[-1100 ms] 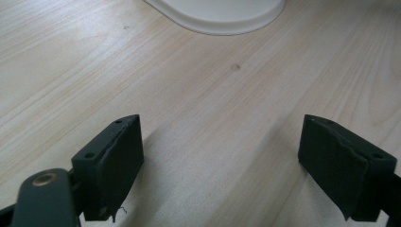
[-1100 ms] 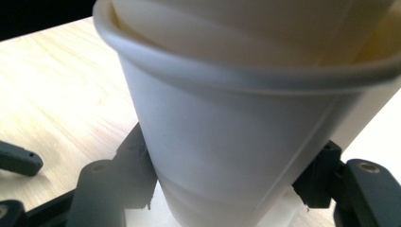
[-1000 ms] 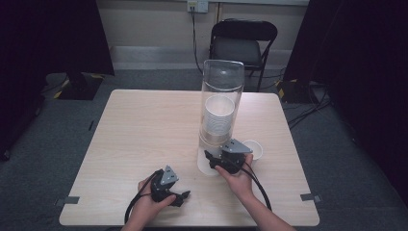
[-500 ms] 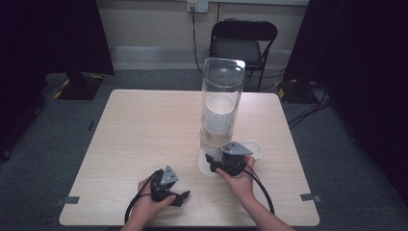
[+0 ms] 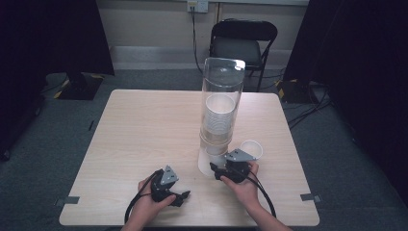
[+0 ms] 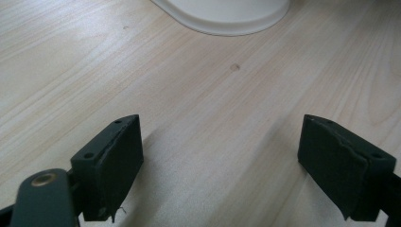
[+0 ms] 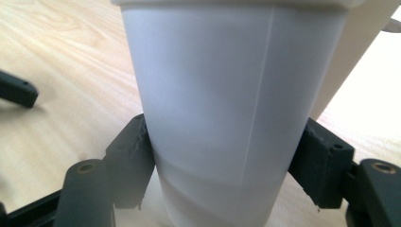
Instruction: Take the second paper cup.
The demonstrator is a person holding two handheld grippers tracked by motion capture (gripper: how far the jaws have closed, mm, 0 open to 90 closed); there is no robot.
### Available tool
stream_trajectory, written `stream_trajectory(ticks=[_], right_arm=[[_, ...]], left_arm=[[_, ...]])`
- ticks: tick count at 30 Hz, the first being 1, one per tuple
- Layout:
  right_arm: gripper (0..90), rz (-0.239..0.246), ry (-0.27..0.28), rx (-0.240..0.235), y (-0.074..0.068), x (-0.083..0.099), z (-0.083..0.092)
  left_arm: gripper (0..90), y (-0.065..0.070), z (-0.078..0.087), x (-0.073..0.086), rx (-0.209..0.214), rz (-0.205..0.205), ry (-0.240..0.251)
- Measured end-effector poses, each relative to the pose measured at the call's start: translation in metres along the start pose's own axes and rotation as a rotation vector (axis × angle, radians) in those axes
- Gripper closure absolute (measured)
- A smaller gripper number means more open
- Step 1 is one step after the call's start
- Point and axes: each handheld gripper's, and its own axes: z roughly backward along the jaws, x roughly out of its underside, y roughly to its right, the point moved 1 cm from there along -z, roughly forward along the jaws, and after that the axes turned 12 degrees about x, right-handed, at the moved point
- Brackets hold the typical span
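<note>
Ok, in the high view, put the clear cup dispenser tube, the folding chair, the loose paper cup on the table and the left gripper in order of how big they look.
1. clear cup dispenser tube, tallest, though nearer the camera than the chair.
2. folding chair, farther off, so really perhaps as big.
3. left gripper.
4. loose paper cup, close to the gripper in apparent size, so that order is unsure.

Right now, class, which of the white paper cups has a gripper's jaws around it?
The cup hanging at the bottom of the clear dispenser tube: the right gripper clasps its sides. The rest sit stacked inside the tube; another stands alone on the table.
</note>
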Motion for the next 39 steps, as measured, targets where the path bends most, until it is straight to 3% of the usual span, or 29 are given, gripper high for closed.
stream_trajectory(ticks=[9,14,20,39], right_arm=[[30.0,-0.001,-0.007,-0.029,0.008,0.013,0.020],[29.8,0.000,-0.017,-0.024,0.020,0.024,0.033],[29.5,-0.010,-0.017,-0.017,0.028,0.031,0.034],[26.6,0.022,-0.029,-0.018,0.031,0.035,0.036]], left_arm=[[14.4,0.000,0.000,0.000,-0.002,0.000,-0.007],[14.4,0.000,0.000,0.000,-0.007,-0.001,0.000],[14.4,0.000,0.000,0.000,-0.002,0.003,0.005],[14.4,0.000,0.000,0.000,-0.009,0.002,-0.009]])
